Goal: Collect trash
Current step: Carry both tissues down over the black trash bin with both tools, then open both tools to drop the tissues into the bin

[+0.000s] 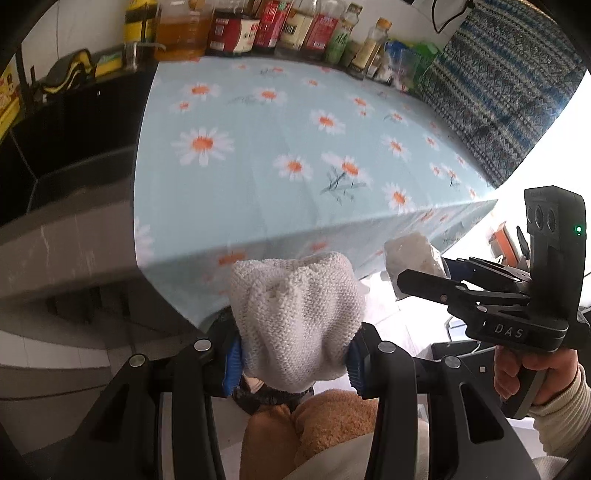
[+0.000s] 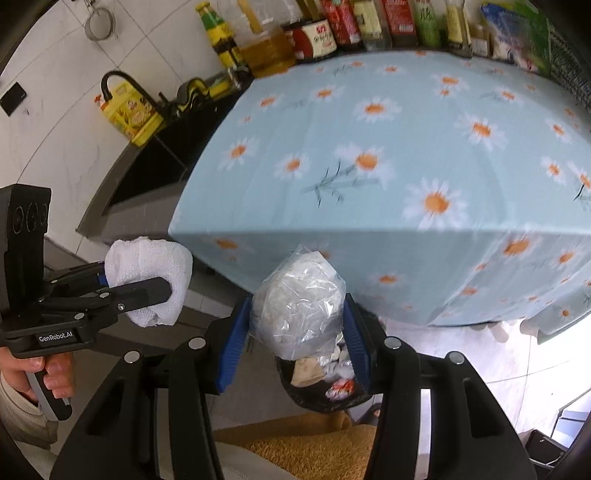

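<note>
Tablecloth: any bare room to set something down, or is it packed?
The daisy tablecloth is bare from its near edge up to the bottle row along the wall. Crowding is only there, and at the packets in the far right corner. Both grippers sit below the near edge: left gripper shut on a white cloth, right gripper on a plastic bag.

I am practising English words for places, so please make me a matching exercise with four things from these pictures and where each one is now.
Things:
1. white cloth
2. clear plastic bag
3. bottles
4. black bin

Places:
A. in a row at the far edge of the table
B. held in the left tool
C. on the floor, below the right tool
D. held in the right tool

Pairs: 1-B, 2-D, 3-A, 4-C
</note>
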The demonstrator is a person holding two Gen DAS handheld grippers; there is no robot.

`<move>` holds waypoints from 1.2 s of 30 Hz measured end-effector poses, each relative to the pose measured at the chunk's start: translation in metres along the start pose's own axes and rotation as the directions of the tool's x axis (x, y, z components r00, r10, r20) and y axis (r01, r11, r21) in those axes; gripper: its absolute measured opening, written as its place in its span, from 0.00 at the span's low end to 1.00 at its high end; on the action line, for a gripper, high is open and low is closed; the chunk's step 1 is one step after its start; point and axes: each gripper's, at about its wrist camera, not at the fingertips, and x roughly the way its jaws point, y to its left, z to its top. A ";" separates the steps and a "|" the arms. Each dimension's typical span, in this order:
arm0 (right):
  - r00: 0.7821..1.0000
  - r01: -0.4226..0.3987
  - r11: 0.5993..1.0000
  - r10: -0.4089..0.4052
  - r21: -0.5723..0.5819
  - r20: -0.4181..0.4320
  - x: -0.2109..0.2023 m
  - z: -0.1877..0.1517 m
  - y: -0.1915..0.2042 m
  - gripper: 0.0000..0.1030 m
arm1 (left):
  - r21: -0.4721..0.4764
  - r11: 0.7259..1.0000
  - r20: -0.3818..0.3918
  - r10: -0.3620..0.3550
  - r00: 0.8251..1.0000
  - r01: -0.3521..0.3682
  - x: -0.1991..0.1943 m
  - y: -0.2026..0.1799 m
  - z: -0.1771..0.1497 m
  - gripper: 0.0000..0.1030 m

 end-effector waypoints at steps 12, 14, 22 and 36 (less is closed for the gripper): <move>0.989 0.003 0.999 0.004 0.048 -0.146 0.037 -0.036 -0.013 0.49 | -0.064 0.998 -0.141 -0.028 0.990 0.019 0.047 0.018 -0.039 0.41; 0.986 0.002 0.998 0.007 0.056 -0.167 0.043 -0.041 -0.016 0.49 | -0.069 0.997 -0.156 -0.028 0.987 0.017 0.055 0.021 -0.043 0.41; 0.967 0.010 0.992 0.022 0.126 -0.255 0.073 -0.061 -0.029 0.49 | -0.095 0.995 -0.245 -0.030 0.969 0.007 0.095 0.032 -0.057 0.41; 0.955 0.001 0.980 0.059 0.201 -0.291 0.097 -0.077 -0.045 0.51 | -0.099 0.995 -0.323 -0.029 0.946 -0.003 0.137 0.035 -0.060 0.48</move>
